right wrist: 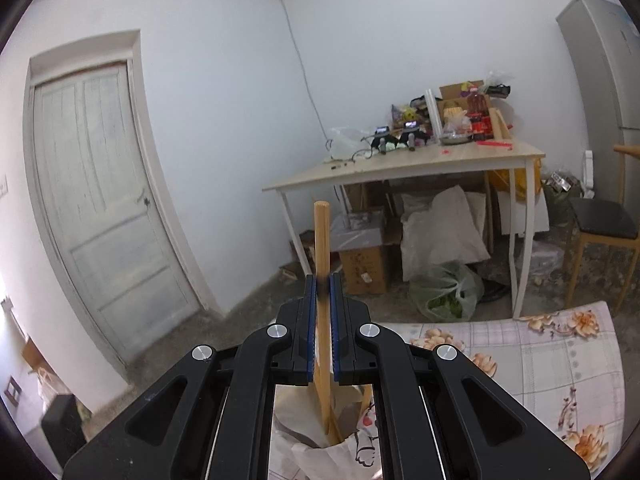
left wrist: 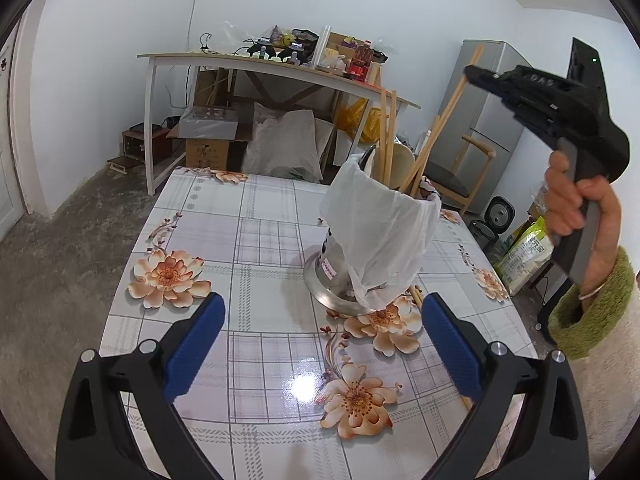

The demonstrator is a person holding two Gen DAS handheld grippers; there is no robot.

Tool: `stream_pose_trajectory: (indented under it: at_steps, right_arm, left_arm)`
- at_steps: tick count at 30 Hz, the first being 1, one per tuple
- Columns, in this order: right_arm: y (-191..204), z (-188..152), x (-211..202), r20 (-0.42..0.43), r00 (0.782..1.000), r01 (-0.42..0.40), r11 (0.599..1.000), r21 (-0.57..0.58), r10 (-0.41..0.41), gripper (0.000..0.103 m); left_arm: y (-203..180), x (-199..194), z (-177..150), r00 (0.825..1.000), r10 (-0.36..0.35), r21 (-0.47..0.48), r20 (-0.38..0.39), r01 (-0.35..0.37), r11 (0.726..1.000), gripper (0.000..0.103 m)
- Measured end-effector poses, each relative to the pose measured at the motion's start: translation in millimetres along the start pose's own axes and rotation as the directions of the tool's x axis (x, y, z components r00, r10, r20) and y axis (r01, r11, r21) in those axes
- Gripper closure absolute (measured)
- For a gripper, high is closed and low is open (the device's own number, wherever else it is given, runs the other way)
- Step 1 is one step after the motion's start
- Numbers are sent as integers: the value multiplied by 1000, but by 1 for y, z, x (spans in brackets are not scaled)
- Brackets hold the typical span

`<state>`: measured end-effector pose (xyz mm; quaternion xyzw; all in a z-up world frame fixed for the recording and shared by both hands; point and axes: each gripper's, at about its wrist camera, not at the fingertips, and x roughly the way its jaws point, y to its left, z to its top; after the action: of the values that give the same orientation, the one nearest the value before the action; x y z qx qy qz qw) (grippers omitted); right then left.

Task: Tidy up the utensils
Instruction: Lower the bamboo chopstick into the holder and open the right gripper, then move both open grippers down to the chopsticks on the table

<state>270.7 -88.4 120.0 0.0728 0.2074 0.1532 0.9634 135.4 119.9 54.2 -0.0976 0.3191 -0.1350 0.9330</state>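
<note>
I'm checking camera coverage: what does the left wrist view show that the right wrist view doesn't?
Only the left wrist view: the open left gripper, the holder's steel base, and the hand carrying the right gripper. Only the right wrist view: a door and the right gripper shut on a wooden stick. Both: the floral table, the bag-lined utensil holder, the cluttered desk.

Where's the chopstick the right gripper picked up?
The chopstick is clamped in the right gripper, its lower end dipping into the bag-lined utensil holder on the floral table.
</note>
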Motion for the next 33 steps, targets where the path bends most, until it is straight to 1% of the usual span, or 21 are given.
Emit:
stream_pose_trajectory:
  at_steps: [6,10,17,21,22,24,26,30,33]
  right_arm:
    - [11,-11,12,-44,999,-21,999,-24,20,98]
    - [19,-23,17,-95,995,-39,998,-50,34,98]
    - [36,-46,35,-214,976,-77,990,-118,50,98]
    - [41,-49,40,-251,966,-95,987,-125,61,95]
    - [41,-48,39,-256,964,-107,987,-118,73,93]
    - [41,-44,35,-256,962,-125,987,-102,95,75]
    - [38,-40,27,-236,965,-138,987,-86,114,67]
    - [28,-30,4,-188,971,-160,987,-34,151,61]
    - [14,-29,-29,-132,977,-166,986,20,167,58]
  left_arm:
    - [4,3,-1,1000,3,-8,-4,-3,1000,7]
    - [4,3,-1,1000,1,-10,-4,-1,1000,7]
    - [2,3,-3,1000,-3,-7,-4,3,1000,6]
    - [0,4,-4,1000,-3,-7,-8,3,1000,7]
    - [-1,3,-4,1000,-2,-7,-8,2,1000,7]
    - [-1,4,-5,1000,0,-6,-9,0,1000,7]
    - [-1,4,-5,1000,0,-10,-10,0,1000,6]
    - [-3,4,-7,1000,-4,-13,-13,4,1000,6]
    - [-6,4,-8,1000,-11,-6,-15,11,1000,6]
